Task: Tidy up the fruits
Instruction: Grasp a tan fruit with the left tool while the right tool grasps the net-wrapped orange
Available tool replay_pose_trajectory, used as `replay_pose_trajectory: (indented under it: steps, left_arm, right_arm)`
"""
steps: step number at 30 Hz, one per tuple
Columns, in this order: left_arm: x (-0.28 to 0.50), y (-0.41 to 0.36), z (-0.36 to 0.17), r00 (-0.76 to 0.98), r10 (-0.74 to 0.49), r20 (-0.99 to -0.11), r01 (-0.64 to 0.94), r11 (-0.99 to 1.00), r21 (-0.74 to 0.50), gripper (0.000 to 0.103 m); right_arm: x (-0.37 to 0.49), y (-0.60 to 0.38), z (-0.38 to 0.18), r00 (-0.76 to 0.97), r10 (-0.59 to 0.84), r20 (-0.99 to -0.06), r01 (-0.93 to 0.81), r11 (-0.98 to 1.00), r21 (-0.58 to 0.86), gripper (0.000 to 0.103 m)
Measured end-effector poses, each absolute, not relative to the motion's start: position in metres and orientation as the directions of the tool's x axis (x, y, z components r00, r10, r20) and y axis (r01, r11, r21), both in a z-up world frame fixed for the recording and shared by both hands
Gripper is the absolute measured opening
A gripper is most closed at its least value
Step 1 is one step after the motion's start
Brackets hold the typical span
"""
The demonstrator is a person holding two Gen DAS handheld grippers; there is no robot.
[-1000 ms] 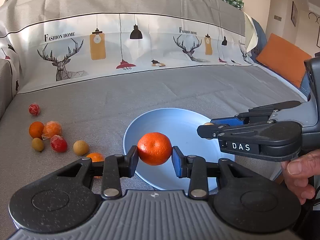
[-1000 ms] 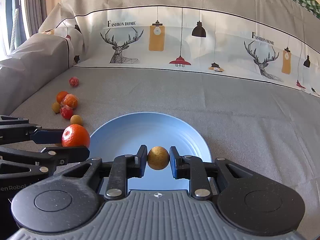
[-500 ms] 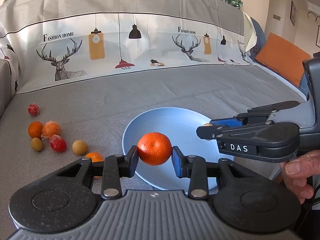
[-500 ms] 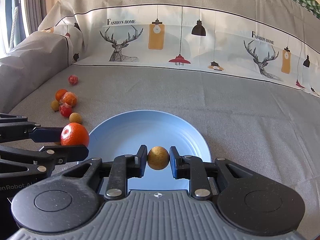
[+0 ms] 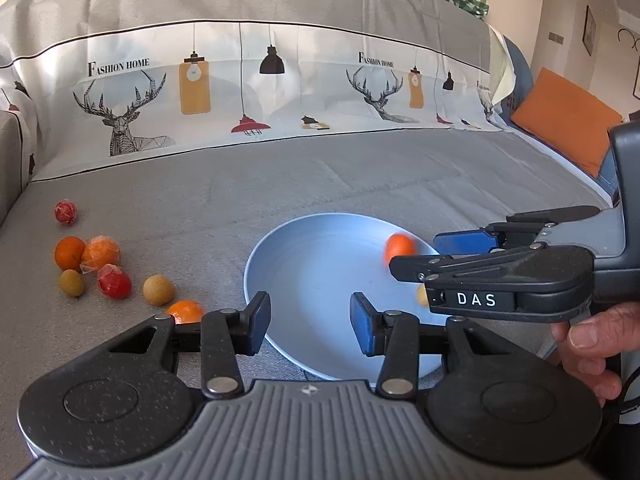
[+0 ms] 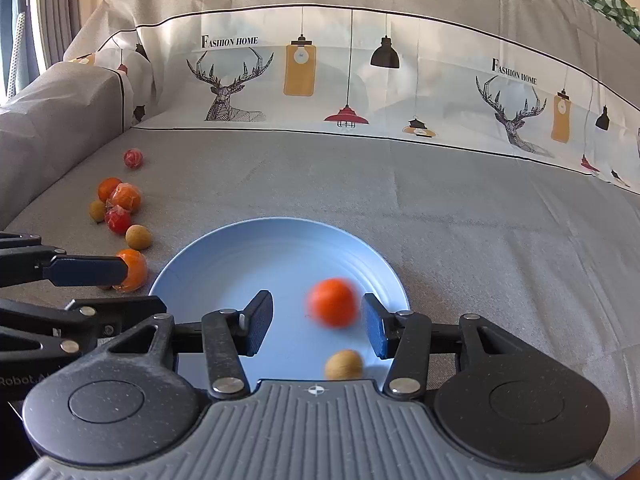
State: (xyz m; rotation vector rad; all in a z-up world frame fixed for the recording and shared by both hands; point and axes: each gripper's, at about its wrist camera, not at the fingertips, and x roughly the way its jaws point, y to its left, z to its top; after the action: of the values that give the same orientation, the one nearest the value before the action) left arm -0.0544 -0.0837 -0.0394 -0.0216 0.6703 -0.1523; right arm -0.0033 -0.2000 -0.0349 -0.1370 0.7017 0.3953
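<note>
My left gripper (image 5: 307,322) is spread wide with nothing between its fingers, hanging over the near rim of the blue plate (image 5: 304,264), and my right gripper (image 6: 316,320) is just as wide and holds nothing, poised over the plate's near right part. In the plate lie two fruits: an orange (image 6: 333,307), blurred, sitting on the plate's floor between my right fingers without touching either that I can tell, and a small tan fruit (image 6: 344,365) close to the plate's near edge, just beside the orange. Out on the grey cover (image 5: 360,184), left of the plate, the others are scattered: another orange (image 5: 185,310) just beside the plate's rim, a tan one (image 5: 159,290), a red wrapped one (image 5: 114,282), a greenish one (image 5: 72,283), two more oranges (image 5: 86,254) touching each other, and one red fruit (image 5: 65,211) well apart at the back
</note>
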Motion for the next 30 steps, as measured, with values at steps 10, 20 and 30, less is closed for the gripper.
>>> replay_pose_trajectory:
  steps: [10, 20, 30]
  left_arm:
    - [-0.058, -0.076, -0.033, 0.789, -0.131, -0.6, 0.105, 0.991, -0.078, 0.036]
    - [-0.066, -0.044, 0.004, 0.831, -0.078, -0.55, 0.022, 0.994, -0.108, 0.025]
    - [-0.058, 0.06, 0.011, 0.812, 0.099, -0.575, -0.259, 0.944, -0.203, 0.009]
  right_arm:
    - [-0.004, -0.199, -0.035, 0.699, 0.302, -0.648, -0.39, 0.921, 0.008, 0.051]
    - [-0.01, -0.193, -0.022, 0.719, 0.324, -0.615, -0.381, 0.924, 0.041, 0.051]
    - [-0.012, -0.179, 0.006, 0.729, 0.434, -0.53, -0.414, 0.895, 0.163, 0.025]
